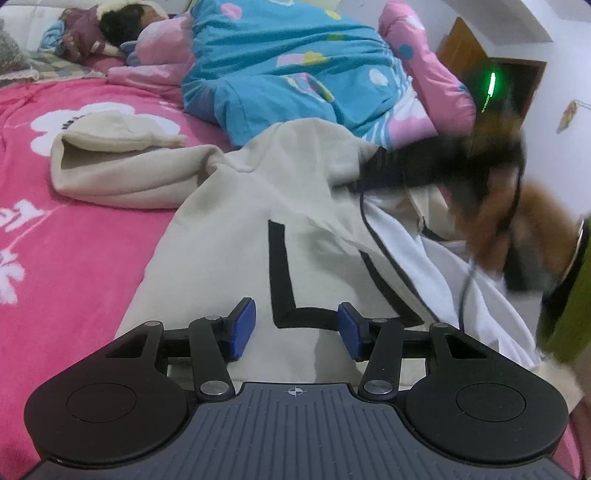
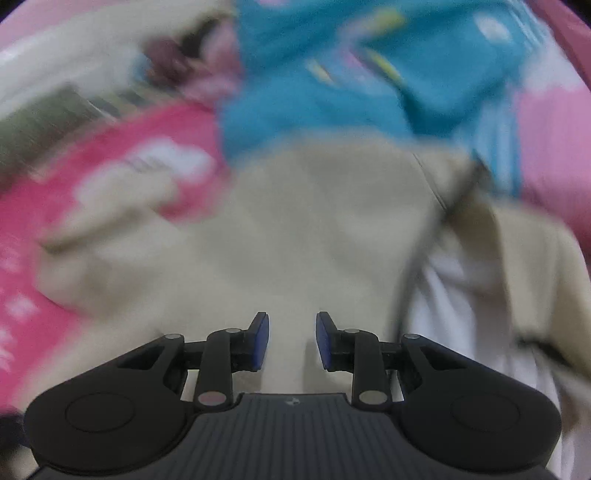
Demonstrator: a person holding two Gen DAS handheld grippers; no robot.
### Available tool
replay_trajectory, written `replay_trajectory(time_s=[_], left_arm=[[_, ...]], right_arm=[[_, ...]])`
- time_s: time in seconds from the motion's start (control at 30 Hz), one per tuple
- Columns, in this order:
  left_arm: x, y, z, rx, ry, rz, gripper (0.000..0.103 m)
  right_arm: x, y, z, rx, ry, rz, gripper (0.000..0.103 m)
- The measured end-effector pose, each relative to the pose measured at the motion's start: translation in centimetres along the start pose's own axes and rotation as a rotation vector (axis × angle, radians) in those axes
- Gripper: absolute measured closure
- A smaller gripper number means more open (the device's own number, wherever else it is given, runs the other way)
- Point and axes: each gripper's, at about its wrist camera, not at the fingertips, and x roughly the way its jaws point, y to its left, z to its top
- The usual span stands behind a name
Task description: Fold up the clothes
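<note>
A cream garment (image 1: 229, 236) with a black L-shaped stripe (image 1: 279, 266) lies spread on the pink bed sheet (image 1: 74, 229). One folded cream part (image 1: 110, 166) sticks out to the left, and white lining (image 1: 410, 258) shows at the right. My left gripper (image 1: 297, 328) hovers low over the near edge, jaws apart, the stripe running up to its right pad (image 1: 349, 330). My right gripper (image 1: 373, 170), blurred, reaches over the garment's far end by the quilt. In the right wrist view that gripper (image 2: 291, 339) stands open above the cream cloth (image 2: 314, 229) with nothing between its pads.
A person (image 1: 122, 22) lies at the head of the bed under a blue patterned quilt (image 1: 288, 66) that touches the garment's far end. A hand (image 1: 495, 218) and green sleeve (image 1: 569, 302) fill the right side. A black cable (image 1: 384, 251) crosses the lining. A wooden door (image 1: 465, 51) stands behind.
</note>
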Motion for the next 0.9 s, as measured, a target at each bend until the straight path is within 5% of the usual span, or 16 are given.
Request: replay_trajectory(time_s=[0.2, 0.43, 0.63, 0.67, 0.7, 0.73, 0.77, 0.9], left_arm=[[-0.4, 0.3, -0.2, -0.027, -0.006, 0.002, 0.054], [-0.6, 0.9, -0.2, -0.069, -0.007, -0.015, 0.055], [-0.6, 0.8, -0.4, -0.064, -0.015, -0.007, 0.055], [-0.6, 0.7, -0.4, -0.062, -0.016, -0.006, 0.055], [-0.6, 0.7, -0.5, -0.061, -0.017, -0.004, 0.055], [-0.6, 0.7, -0.6, -0.060, -0.018, -0.002, 0.055], [-0.6, 0.6, -0.6, -0.060, -0.020, -0.001, 0.055], [-0.8, 0.7, -0.8, -0.074, -0.025, 0.001, 0.055]], right_arm=[[3.5, 5.3, 7.2, 0.034, 0.052, 0.234, 0.052], [13.7, 6.1, 11.0, 0.211, 0.241, 0.241, 0.051], [19.9, 4.6, 10.6, 0.408, 0.295, 0.286, 0.048], [19.9, 4.5, 10.6, 0.415, 0.274, 0.303, 0.049], [19.9, 4.4, 10.6, 0.422, 0.253, 0.319, 0.058], [19.5, 4.5, 10.8, 0.414, 0.231, 0.327, 0.080], [19.0, 4.8, 11.0, 0.397, 0.208, 0.328, 0.086], [16.3, 5.9, 12.3, 0.319, 0.104, 0.343, 0.090]])
